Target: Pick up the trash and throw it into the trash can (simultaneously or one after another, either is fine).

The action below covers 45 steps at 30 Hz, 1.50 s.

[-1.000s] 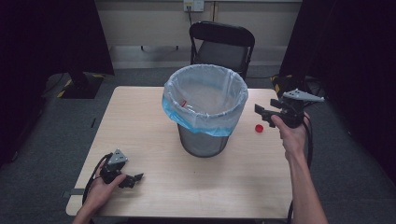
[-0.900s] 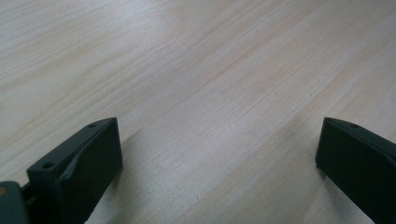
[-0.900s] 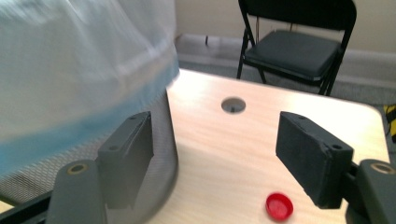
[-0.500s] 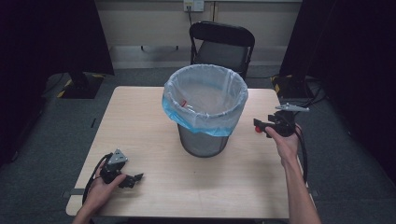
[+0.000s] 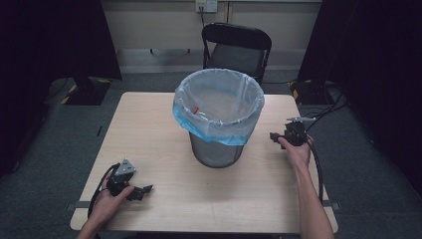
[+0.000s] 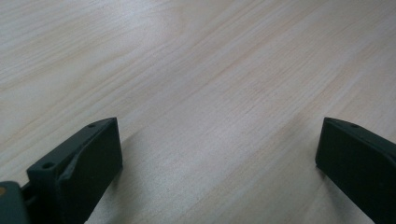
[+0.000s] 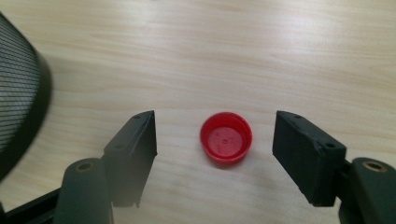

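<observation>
Near the front left corner of the pale wooden table (image 5: 149, 129), the left gripper (image 5: 142, 190) rests on the wood in the person's left hand, its jaws wide apart over bare tabletop. At the centre stands a black wire-mesh waste bin (image 5: 215, 152) lined with a clear and blue plastic bag (image 5: 219, 112); a small red-marked scrap (image 5: 195, 109) lies inside. By the right edge, the right gripper (image 7: 215, 149) hangs low, its jaws just closing, apart either side of a round red plastic bottle cap (image 7: 226, 137) without touching it.
</observation>
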Each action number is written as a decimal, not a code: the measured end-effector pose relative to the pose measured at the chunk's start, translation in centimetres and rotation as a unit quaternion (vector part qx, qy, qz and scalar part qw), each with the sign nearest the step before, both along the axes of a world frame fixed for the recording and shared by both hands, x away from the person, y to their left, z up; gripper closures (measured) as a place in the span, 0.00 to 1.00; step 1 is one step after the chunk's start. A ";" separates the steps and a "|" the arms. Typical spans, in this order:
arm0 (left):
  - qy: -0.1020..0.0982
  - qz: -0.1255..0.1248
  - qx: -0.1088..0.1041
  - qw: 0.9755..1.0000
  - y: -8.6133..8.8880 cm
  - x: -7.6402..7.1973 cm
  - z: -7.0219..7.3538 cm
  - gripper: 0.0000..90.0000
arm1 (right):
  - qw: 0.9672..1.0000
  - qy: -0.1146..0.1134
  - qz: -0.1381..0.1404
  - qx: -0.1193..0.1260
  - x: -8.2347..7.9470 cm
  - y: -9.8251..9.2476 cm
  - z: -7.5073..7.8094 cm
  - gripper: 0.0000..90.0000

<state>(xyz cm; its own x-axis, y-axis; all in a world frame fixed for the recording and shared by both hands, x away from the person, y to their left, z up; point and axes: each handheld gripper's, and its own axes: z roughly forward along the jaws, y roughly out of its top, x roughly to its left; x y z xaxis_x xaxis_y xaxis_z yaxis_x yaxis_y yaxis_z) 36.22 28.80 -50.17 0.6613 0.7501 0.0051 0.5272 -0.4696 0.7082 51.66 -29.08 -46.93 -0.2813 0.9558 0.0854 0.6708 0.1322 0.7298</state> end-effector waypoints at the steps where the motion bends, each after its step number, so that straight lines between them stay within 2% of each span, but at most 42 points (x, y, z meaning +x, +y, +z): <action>1: 0.000 0.000 0.000 1.000 0.0 0.0 0.0 0.00 | 1.000 0.000 0.000 0.000 0.0 0.0 0.0 0.34; 3: 0.000 0.000 -0.001 1.000 0.0 0.0 0.0 0.00 | 1.000 0.008 -0.009 -0.007 0.4 0.0 -0.7 0.36; 6: 0.000 0.000 0.000 1.000 0.0 0.0 0.0 0.00 | 1.000 0.006 -0.019 -0.019 0.7 -0.2 -1.3 0.37; 15: -0.001 -0.001 -0.003 1.000 0.0 0.0 0.0 0.00 | 0.999 0.006 -0.020 -0.027 1.3 0.0 -1.9 0.39; 16: -0.001 0.000 -0.001 1.000 0.0 0.0 0.0 0.00 | 0.999 0.005 -0.023 -0.043 1.4 0.2 -2.1 0.41; 21: -0.001 -0.001 -0.003 1.000 0.0 0.0 0.0 0.00 | 0.998 0.003 -0.026 -0.051 1.4 0.3 -2.2 0.43; 22: -0.001 -0.001 -0.002 1.000 0.0 0.0 0.0 0.00 | 0.999 0.002 -0.020 -0.048 1.3 0.3 -2.2 0.53; 23: -0.001 -0.001 -0.002 1.000 0.0 0.0 0.0 0.00 | 0.999 0.002 -0.020 -0.048 1.3 0.3 -2.2 0.53; 24: -0.001 -0.001 -0.002 1.000 0.0 0.0 0.0 0.00 | 0.999 0.004 -0.021 -0.048 1.2 0.6 -2.1 0.59; 28: -0.001 -0.002 -0.003 1.000 0.0 0.0 0.0 0.00 | 0.999 0.004 -0.020 -0.047 1.0 0.9 -2.0 0.65; 33: -0.001 -0.001 -0.003 1.000 0.0 0.0 0.0 0.00 | 0.999 0.008 -0.016 -0.036 0.4 1.0 -1.9 0.66; 40: -0.001 -0.001 -0.002 1.000 0.0 0.0 0.0 0.00 | 1.000 0.022 -0.015 -0.005 -0.9 0.8 -1.8 0.66; 45: -0.002 0.000 -0.003 1.000 0.0 0.0 0.0 0.00 | 1.000 0.019 -0.014 0.009 -1.4 0.6 -1.7 0.66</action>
